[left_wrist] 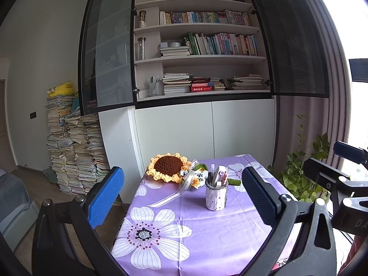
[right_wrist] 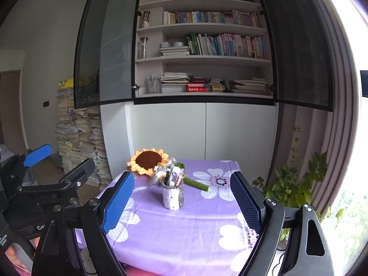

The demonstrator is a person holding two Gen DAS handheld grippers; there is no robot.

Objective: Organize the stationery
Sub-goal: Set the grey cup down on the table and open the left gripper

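A white speckled pen holder stands on the purple flowered table, filled with several pens and a pale correction tape. It also shows in the right wrist view. My left gripper is open and empty, raised above the table's near side, well short of the holder. My right gripper is open and empty, held likewise above the table. Each gripper shows at the edge of the other's view.
A crocheted sunflower with ribbon and green stem lies behind the holder. A bookshelf cabinet with open doors stands behind the table. Stacked books stand at the left, a plant and curtain at the right.
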